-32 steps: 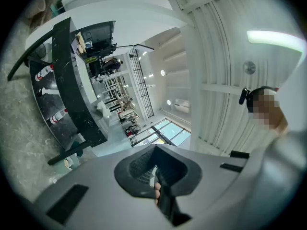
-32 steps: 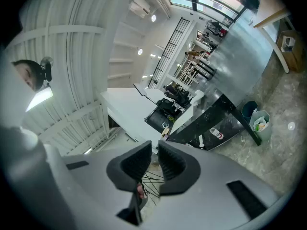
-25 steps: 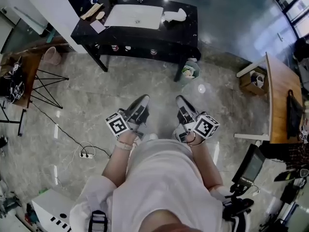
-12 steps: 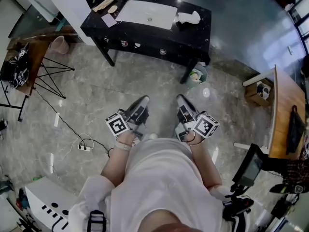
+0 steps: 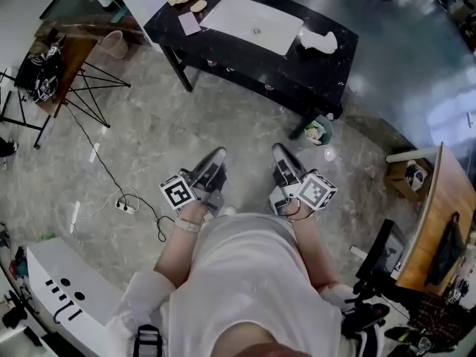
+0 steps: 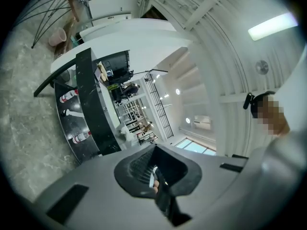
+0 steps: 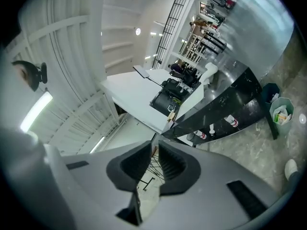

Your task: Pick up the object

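Left gripper [image 5: 216,161] and right gripper [image 5: 282,158] both clenched, empty; black table [image 5: 312,65] well ahead of the fingertips. Pickup not yet started.

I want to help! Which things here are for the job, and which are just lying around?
For the job: left gripper, right gripper, both shut and empty. Which object to pick up isn't clear.

Lying about: bin, power strip, wooden desk.

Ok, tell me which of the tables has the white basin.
The black table at the top of the head view: the white rectangular basin sits in its top. The wooden table at left and the wooden table at right show none.
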Action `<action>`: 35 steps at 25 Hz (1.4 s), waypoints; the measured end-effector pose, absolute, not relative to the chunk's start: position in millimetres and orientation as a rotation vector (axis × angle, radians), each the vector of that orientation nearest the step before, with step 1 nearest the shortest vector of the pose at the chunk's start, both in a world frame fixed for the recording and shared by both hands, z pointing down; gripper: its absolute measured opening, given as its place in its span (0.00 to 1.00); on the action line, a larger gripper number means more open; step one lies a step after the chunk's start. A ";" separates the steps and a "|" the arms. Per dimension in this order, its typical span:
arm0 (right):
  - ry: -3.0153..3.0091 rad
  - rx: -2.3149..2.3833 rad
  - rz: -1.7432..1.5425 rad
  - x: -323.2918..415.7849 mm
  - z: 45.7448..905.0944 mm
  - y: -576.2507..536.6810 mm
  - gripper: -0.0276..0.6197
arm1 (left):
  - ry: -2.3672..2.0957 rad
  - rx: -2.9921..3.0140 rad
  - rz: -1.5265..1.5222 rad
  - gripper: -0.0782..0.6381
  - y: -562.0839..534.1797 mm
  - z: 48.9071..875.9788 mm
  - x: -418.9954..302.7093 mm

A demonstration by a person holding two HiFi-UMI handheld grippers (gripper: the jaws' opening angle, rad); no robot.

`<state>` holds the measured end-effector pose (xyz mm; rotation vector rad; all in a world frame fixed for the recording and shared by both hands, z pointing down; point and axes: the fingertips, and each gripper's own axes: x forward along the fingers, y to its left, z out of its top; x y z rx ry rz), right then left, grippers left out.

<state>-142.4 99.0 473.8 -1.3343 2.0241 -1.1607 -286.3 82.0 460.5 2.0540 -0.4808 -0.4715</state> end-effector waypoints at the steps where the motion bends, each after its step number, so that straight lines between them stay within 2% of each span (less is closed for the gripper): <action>1: 2.027 -1.323 -1.170 -135.8 476.2 91.4 0.13 | -0.494 2.046 -0.479 0.12 77.7 460.3 -281.6; 18: 2.210 -1.210 -1.235 -31.5 492.6 -18.6 0.13 | -0.750 1.995 -0.526 0.12 10.9 453.4 -186.0; 35: 2.392 -1.321 -1.188 87.7 518.2 -107.5 0.13 | -0.876 1.853 -0.577 0.12 -34.4 475.8 -85.2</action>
